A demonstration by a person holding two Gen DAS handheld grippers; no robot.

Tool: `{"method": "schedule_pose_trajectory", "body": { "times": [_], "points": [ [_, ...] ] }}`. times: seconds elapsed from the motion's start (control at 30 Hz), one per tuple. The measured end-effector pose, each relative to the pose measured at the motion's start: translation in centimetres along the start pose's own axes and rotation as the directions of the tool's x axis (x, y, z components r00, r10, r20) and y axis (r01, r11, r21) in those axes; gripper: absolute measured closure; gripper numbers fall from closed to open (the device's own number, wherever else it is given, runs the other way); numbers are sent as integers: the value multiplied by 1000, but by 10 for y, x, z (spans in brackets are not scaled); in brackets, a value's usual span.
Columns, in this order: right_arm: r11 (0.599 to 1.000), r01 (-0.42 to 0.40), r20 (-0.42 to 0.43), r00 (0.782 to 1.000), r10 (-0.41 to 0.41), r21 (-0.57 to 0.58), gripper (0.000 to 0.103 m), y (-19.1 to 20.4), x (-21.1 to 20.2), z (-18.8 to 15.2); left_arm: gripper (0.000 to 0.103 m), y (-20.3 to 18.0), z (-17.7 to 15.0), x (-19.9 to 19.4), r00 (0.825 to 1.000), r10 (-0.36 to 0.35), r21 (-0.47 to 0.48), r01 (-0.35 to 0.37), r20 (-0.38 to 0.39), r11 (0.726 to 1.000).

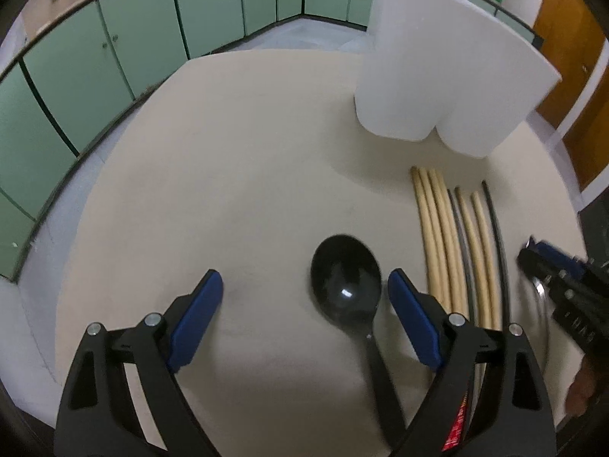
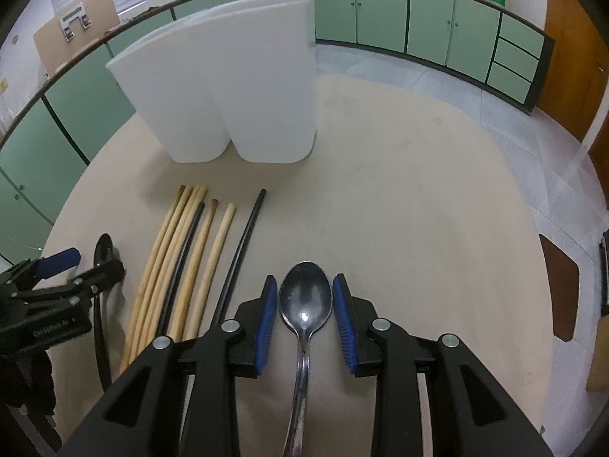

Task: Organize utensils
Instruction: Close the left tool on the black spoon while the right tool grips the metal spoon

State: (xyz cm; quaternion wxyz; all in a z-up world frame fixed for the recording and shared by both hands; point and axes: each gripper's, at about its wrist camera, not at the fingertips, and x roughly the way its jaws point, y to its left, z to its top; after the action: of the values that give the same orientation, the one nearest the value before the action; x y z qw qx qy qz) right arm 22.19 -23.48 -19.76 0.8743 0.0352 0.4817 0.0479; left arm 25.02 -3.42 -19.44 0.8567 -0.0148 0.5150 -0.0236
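spoons lie on the beige table [image 1: 228, 152]: the black spoon [image 1: 345, 278] between the left gripper's [image 1: 304, 316] spread-apart jaws, the metal spoon [image 2: 305, 297] between the right gripper's [image 2: 303, 323] narrowed, unclenched pads.

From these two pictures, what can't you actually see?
- White holder: inside hidden by its own walls, both views.
- Metal spoon handle end: cut off by bottom edge, right view.
- Black spoon handle: behind left claw, left view.
- Chopsticks near ends: hidden by claws.
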Motion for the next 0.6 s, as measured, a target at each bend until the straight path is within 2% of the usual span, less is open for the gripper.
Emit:
{"method": "schedule_pose_trajectory", "body": {
  "times": [0.17,0.23,0.3,0.37,0.47,0.53,0.6],
  "points": [
    [1000,14,-8,1000,-15,-11,75,2,1,2,54,-4,9,-4,999,-43,-14,43,-4,999],
    [1000,9,-7,1000,-9,-4,75,3,0,1,66,-6,11,-6,996,-89,-21,89,-8,996],
    [1000,5,2,1000,-5,3,75,1,-3,1,68,-8,13,-8,991,-132,-32,132,0,991],
    [1000,4,29,1000,-4,-1,75,0,-11,-1,69,-9,11,-13,989,-145,-26,145,25,989],
    [1000,7,96,995,-4,-24,75,2,-27,-3,69,-15,7,-29,980,-167,6,167,104,986],
    [999,11,153,988,-4,-42,75,4,-42,-2,69,-17,10,-46,967,-184,38,180,177,983],
    [999,-1,208,978,11,-48,75,4,-58,-1,69,-21,10,-62,950,-176,79,161,258,984]
  ]
}}
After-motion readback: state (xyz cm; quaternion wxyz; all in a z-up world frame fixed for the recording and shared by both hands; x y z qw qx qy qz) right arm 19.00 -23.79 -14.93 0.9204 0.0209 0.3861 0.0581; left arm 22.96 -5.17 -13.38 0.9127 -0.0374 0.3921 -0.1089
